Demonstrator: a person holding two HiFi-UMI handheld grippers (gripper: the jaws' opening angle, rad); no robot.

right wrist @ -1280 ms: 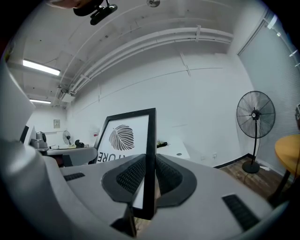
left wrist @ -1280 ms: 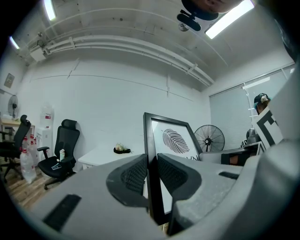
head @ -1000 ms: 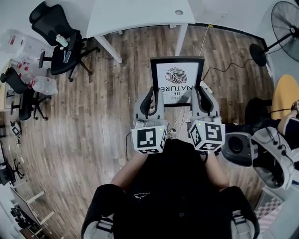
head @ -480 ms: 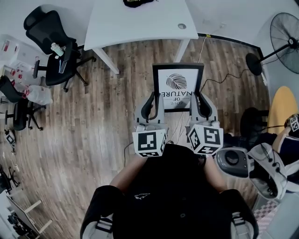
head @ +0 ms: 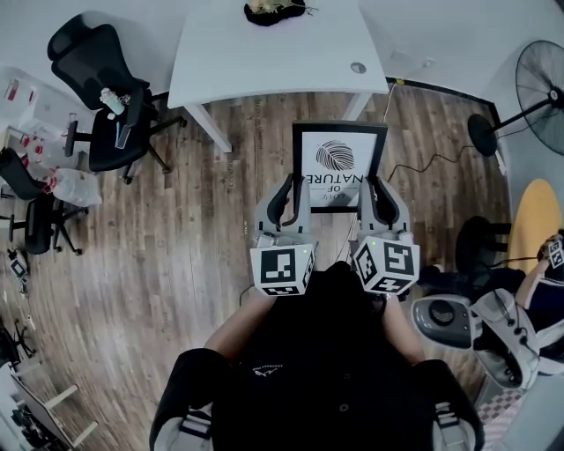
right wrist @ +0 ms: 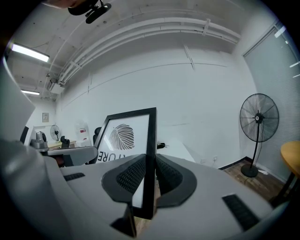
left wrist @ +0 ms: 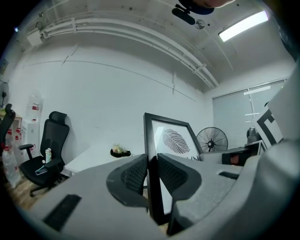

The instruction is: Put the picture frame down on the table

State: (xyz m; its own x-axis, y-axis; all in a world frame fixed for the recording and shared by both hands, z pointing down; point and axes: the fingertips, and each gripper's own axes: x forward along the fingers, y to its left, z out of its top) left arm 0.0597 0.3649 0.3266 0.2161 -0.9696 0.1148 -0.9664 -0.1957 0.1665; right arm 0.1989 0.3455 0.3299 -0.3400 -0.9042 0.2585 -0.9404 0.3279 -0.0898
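Note:
I hold a black picture frame (head: 337, 164) with a white leaf print upright in the air, over the wooden floor. My left gripper (head: 284, 195) is shut on its left edge (left wrist: 153, 178). My right gripper (head: 377, 192) is shut on its right edge (right wrist: 150, 173). The white table (head: 273, 44) lies ahead, beyond the frame's top edge. In the left gripper view the table (left wrist: 93, 157) shows behind the frame (left wrist: 169, 140); in the right gripper view the table (right wrist: 176, 147) is past the frame (right wrist: 126, 136).
A dark bowl-like object with something light in it (head: 273, 11) sits at the table's far edge. Black office chairs (head: 110, 92) stand at the left. A standing fan (head: 539, 88) is at the right, with cables on the floor (head: 414, 163) and equipment (head: 480, 321) near my right side.
I have moved forward with the frame; the table and the object on it have come further into the head view. Both grippers keep the same hold.

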